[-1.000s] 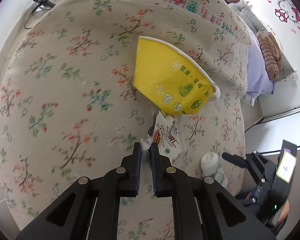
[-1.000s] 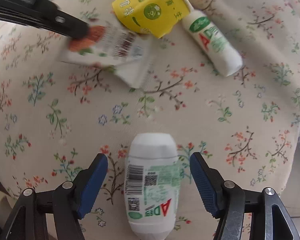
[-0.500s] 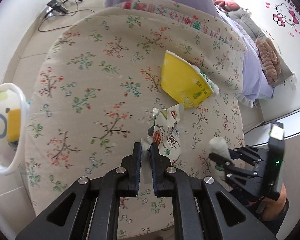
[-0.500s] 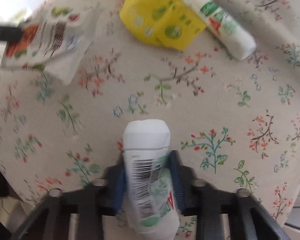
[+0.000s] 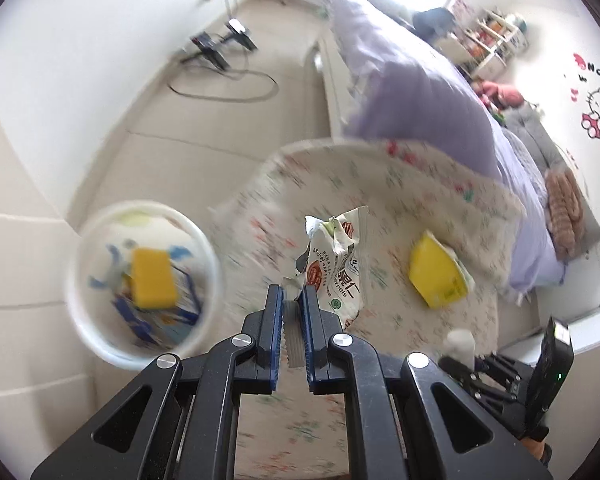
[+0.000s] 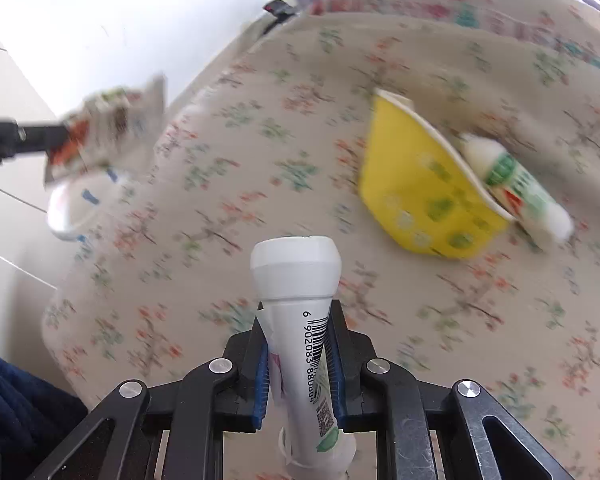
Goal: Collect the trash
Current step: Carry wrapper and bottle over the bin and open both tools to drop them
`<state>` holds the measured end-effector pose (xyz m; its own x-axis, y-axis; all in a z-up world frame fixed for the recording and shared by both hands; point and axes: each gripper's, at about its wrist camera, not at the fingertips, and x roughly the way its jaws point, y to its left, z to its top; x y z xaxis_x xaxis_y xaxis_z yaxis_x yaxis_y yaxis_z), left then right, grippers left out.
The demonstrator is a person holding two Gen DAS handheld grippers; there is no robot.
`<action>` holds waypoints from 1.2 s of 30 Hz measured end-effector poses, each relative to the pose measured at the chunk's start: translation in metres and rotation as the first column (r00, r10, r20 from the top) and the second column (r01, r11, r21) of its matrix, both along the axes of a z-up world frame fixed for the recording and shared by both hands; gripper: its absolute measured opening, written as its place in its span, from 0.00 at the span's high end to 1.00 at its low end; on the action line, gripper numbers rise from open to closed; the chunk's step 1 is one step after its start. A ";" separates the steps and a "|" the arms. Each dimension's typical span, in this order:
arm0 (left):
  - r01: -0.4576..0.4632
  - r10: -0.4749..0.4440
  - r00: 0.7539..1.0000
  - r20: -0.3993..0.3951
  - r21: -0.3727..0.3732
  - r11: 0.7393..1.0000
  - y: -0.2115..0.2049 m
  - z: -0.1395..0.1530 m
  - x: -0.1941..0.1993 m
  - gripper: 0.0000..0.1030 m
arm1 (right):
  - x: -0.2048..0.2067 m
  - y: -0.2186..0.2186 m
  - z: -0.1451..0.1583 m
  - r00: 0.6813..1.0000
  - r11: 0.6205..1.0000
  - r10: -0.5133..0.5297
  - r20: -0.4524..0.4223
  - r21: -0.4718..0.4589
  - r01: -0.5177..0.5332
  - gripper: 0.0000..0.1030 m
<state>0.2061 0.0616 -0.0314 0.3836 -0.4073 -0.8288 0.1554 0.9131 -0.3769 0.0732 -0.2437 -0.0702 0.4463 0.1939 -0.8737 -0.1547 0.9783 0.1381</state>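
LEFT: your left gripper (image 5: 293, 298) pinches snack wrapper (image 5: 334, 264) by one corner, near bin (image 5: 100, 344), may slip short | RIGHT: right gripper (image 6: 298, 356) clamps crushed bottle (image 6: 300, 320), top-heavy, may twist | ROOM: floral cushion (image 6: 260, 160) edge drops to open floor; yellow cup (image 6: 424, 196), second bottle (image 6: 516, 184) still wait.

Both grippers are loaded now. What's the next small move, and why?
Probably carry the left gripper on over the white bin and release there: it is shut on the snack wrapper, the bin sits just left, and the right gripper holds its white bottle.
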 end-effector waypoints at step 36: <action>-0.049 0.148 0.971 -0.189 0.450 0.892 0.111 -0.094 0.060 0.87 | 0.127 0.209 -0.028 0.990 0.922 0.141 -0.007 0.365 -0.129 0.79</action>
<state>0.2660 0.1725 -0.1252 0.1976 0.0482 -0.9791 0.0176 0.9985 0.0527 0.2000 -0.0350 -0.0982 0.3659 0.5567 -0.7458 -0.2714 0.8303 0.4867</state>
